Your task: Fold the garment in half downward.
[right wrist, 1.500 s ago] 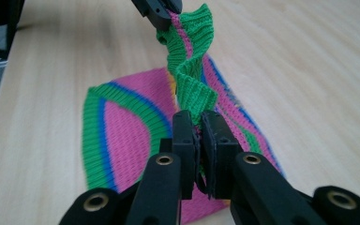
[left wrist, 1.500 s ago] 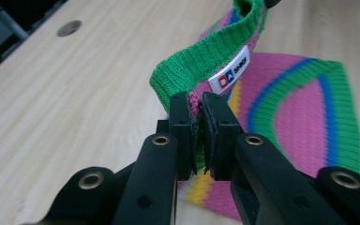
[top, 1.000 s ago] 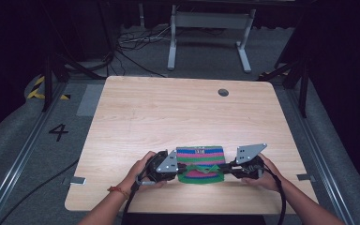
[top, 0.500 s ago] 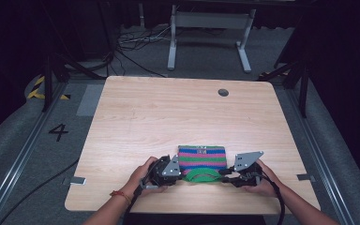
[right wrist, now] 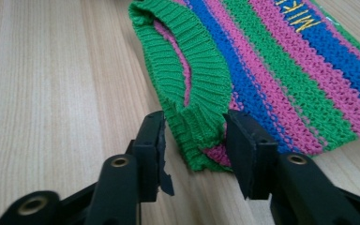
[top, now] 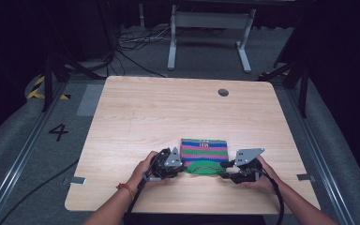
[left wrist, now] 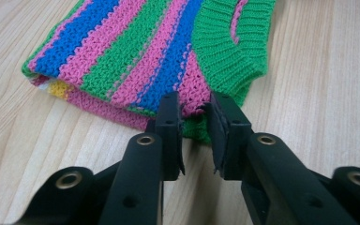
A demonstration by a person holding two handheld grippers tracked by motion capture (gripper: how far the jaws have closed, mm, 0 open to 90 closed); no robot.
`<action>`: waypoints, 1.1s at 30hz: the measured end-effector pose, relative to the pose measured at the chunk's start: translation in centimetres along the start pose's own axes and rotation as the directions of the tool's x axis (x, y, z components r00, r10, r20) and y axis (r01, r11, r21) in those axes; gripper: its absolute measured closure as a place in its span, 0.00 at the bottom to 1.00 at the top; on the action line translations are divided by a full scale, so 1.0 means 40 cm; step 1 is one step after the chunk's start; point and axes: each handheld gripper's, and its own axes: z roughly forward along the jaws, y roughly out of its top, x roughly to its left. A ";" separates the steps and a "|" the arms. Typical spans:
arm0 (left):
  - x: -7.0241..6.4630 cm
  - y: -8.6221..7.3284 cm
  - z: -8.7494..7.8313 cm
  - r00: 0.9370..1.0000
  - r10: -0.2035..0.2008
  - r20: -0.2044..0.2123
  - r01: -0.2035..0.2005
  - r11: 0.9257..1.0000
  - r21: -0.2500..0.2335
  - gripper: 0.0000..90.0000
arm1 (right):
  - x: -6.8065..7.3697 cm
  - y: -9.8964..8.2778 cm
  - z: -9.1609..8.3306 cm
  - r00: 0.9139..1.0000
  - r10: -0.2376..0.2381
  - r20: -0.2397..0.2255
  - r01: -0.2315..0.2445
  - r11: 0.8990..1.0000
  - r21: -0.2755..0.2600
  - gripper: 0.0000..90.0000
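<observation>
We have the folded striped sweater point(top: 203, 152) lying flat on the table point(top: 168, 112), toward its 6 o'clock edge, green ribbed collar point(top: 204, 167) facing us. The left gripper point(top: 177, 169) sits at the sweater's 8 o'clock corner; its jaws have just been opening and stand slightly apart, the knit corner between them with the pads barely off it. The right gripper point(top: 226, 170) sits at the 4 o'clock corner; its jaws have just been opening too and stand wider, the collar's folded edge point(right wrist: 192, 140) loose between them, unpressed. We judge both holds released. Risk from here: withdrawing either gripper before its pads clear the yarn may snag loops, dragging the corner and undoing the fold; the narrower left gap is the likelier cause
</observation>
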 end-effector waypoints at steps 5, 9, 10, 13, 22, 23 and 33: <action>0.002 0.010 -0.008 1.000 0.004 -0.006 -0.004 1.000 0.018 0.77 | 0.004 0.008 -0.014 1.000 -0.003 0.019 0.003 1.000 0.018 0.50; 0.003 0.017 -0.029 1.000 0.003 -0.027 -0.003 1.000 0.012 0.72 | 0.000 0.013 -0.033 0.999 0.019 0.048 -0.020 1.000 0.003 0.45; 0.002 0.019 -0.037 0.999 0.001 -0.035 -0.001 1.000 0.006 0.71 | -0.001 0.013 -0.038 0.998 0.018 0.057 -0.018 1.000 0.002 0.44; 0.000 0.017 -0.054 0.999 -0.011 -0.048 0.011 1.000 0.011 0.65 | -0.002 0.014 -0.051 0.997 0.005 0.077 -0.008 0.999 0.039 0.41; 0.005 -0.014 -0.105 0.996 -0.016 -0.091 0.024 0.996 0.085 0.54 | -0.016 -0.005 -0.093 0.992 0.030 0.126 -0.037 0.998 0.054 0.38; 0.004 -0.017 -0.112 0.995 -0.010 -0.097 0.020 0.995 0.095 0.53 | -0.017 -0.007 -0.097 0.991 0.015 0.136 -0.024 0.997 0.066 0.37; 0.006 -0.063 -0.188 0.984 -0.027 -0.174 0.048 0.992 0.114 0.40 | -0.022 -0.047 -0.150 0.976 0.053 0.210 -0.066 0.996 0.053 0.33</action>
